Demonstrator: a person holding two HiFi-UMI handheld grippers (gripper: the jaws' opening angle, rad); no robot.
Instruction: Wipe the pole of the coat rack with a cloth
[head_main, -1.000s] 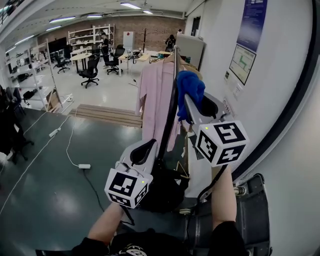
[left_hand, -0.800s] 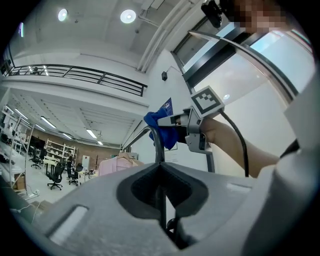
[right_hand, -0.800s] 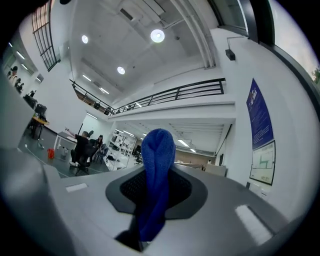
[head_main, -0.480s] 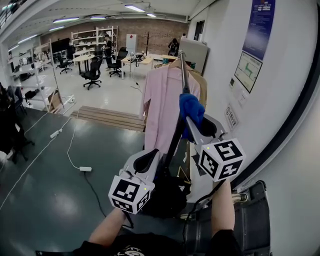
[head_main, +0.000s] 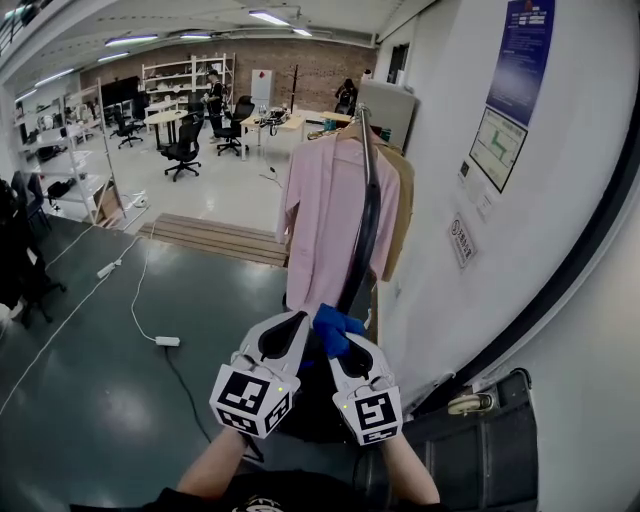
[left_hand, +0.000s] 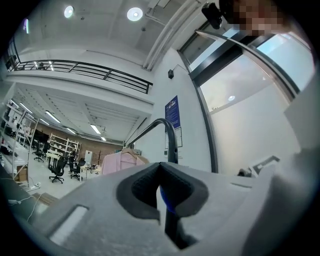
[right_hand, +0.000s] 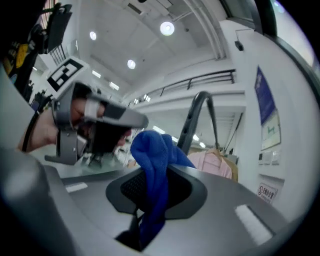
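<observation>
A: right gripper (head_main: 345, 352) is clamped on the blue cloth (head_main: 335, 328). The cloth is pinched between the pads and bunches out past the jaw tips.
B: Left one?
A: left gripper (head_main: 288, 330) has its jaws drawn in on the dark pole (head_main: 365, 215). In the left gripper view the pole runs up out of the slit between the pads and curves over at the top.
B: Where's the cloth on the pole?
A: Low down, just below the hem of the pink shirt (head_main: 325, 215). It sits against the pole, right beside the left gripper's tip.
B: Arm pose?
A: Both come in from the near bottom edge, left forearm (head_main: 215, 468) and right forearm (head_main: 410, 480), bare, reaching up and away. The grippers are side by side and close together, pointing up along the pole, marker cubes nearest the camera. The right gripper view shows the left hand (head_main: 232, 432) wrapped round its gripper's handle.
B: Surroundings?
A: The pink shirt and a tan coat (head_main: 400, 205) hang up at the pole's top. There's a white wall (head_main: 560, 250) with posters on the right and a dark case (head_main: 480, 450) near right against it. A white cable (head_main: 135, 300) and power strip (head_main: 167, 341) lie on the dark floor to the left. Office chairs (head_main: 183, 145) are at the far end.
</observation>
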